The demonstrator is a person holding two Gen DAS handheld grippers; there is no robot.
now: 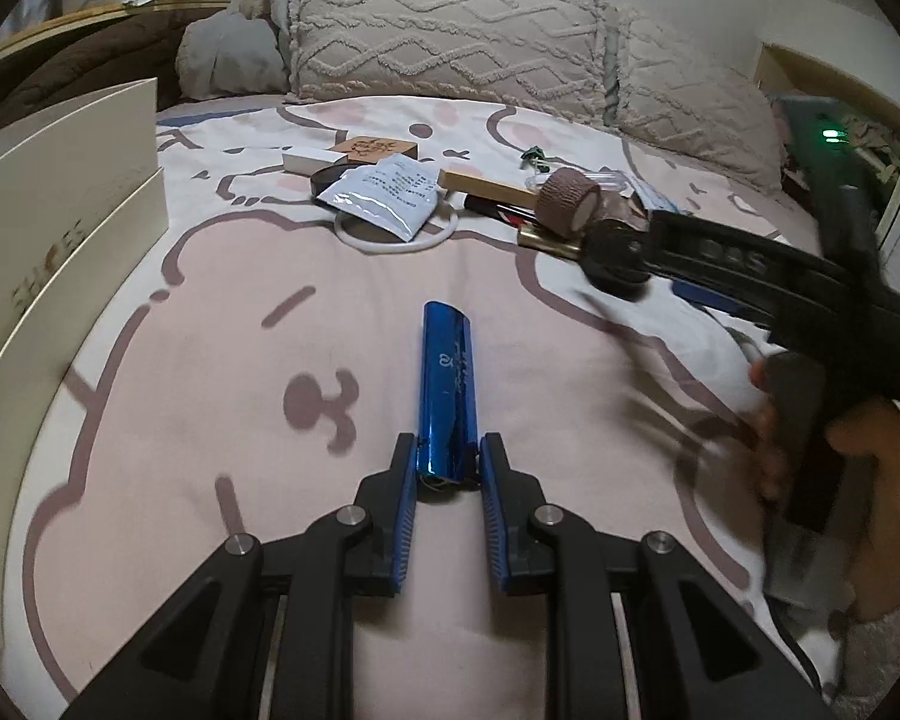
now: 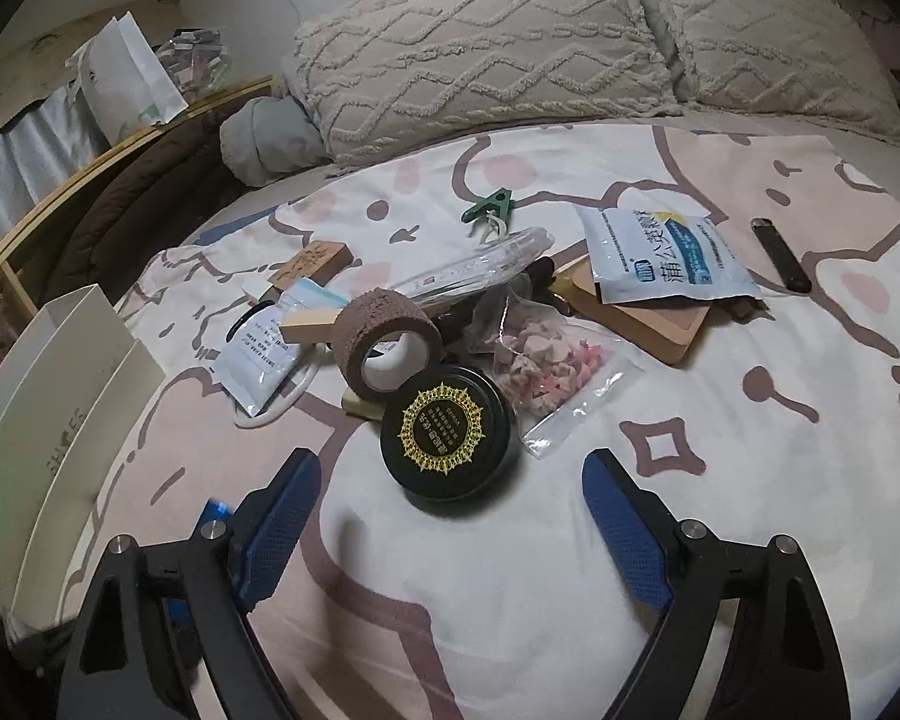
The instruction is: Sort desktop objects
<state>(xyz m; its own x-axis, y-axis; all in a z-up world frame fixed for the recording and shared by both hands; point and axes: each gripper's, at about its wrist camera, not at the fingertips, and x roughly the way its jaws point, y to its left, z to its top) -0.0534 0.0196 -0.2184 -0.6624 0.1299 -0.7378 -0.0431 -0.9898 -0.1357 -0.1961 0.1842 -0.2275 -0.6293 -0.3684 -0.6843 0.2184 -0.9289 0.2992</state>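
In the left wrist view my left gripper (image 1: 448,456) is shut on the near end of a shiny blue tube (image 1: 448,384), which points away over the pink bedsheet. In the right wrist view my right gripper (image 2: 451,457) is open. A round black tin with a gold emblem (image 2: 447,438) lies on the sheet just beyond its fingertips, and neither pad touches it. Behind the tin lie a brown tape roll (image 2: 384,336), a clear bag of pink pieces (image 2: 546,366), a white sachet (image 2: 666,252) on a wooden board (image 2: 648,312), and a black lighter (image 2: 780,255).
A cream open box (image 1: 60,198) stands at the left edge of the bed, also seen as the cream box (image 2: 60,372). A green clip (image 2: 489,207) and a clear plastic piece (image 2: 480,264) lie farther back. Textured pillows (image 2: 486,48) line the far side. A hand (image 1: 882,450) holds the other gripper at the right.
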